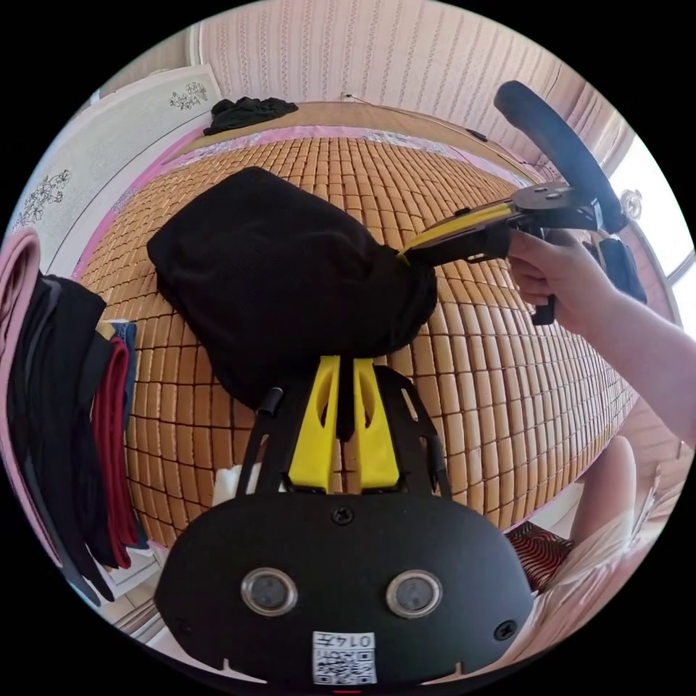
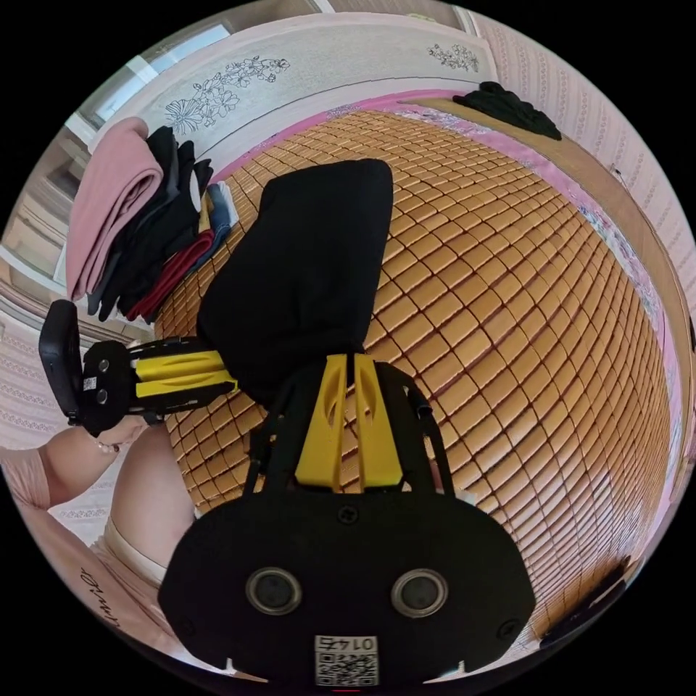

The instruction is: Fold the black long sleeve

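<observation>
Where fabric swallows tips, left gripper (image 1: 346,388), right gripper (image 2: 346,384) both clench black long sleeve (image 1: 283,275).

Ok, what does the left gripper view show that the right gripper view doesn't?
Left gripper view: a hand holding the right gripper, shut on the folded black long sleeve garment. Right gripper view: the left gripper from the side, shut on that garment. Both: the garment on the woven bamboo mat, a stack of folded clothes, a crumpled black cloth.

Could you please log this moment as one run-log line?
left gripper: shut on black long sleeve | right gripper: shut on it | bamboo mat: underneath
</observation>
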Tool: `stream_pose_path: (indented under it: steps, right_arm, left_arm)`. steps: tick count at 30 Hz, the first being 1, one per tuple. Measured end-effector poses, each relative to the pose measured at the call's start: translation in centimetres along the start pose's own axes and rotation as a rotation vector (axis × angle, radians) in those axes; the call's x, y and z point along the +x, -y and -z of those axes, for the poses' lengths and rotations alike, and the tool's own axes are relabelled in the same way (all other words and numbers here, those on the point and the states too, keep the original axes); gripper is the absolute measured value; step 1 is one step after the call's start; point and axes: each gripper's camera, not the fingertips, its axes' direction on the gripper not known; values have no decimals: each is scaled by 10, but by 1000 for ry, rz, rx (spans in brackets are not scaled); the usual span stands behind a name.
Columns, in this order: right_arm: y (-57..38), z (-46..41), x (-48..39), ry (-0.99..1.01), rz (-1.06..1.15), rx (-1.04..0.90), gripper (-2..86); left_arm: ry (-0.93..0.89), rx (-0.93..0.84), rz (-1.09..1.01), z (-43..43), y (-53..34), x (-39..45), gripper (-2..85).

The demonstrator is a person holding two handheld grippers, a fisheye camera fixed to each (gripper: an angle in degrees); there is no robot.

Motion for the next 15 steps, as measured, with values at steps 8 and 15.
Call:
stream_pose_path:
  steps: [8,15]
  right_arm:
    - [67,-15,21,31,-44,66,6]
    - [158,-31,0,30,-17,72,3]
  left_arm:
    - [59,31,49,-24,75,-14,4]
    - [177,18,319,-42,136,-85,18]
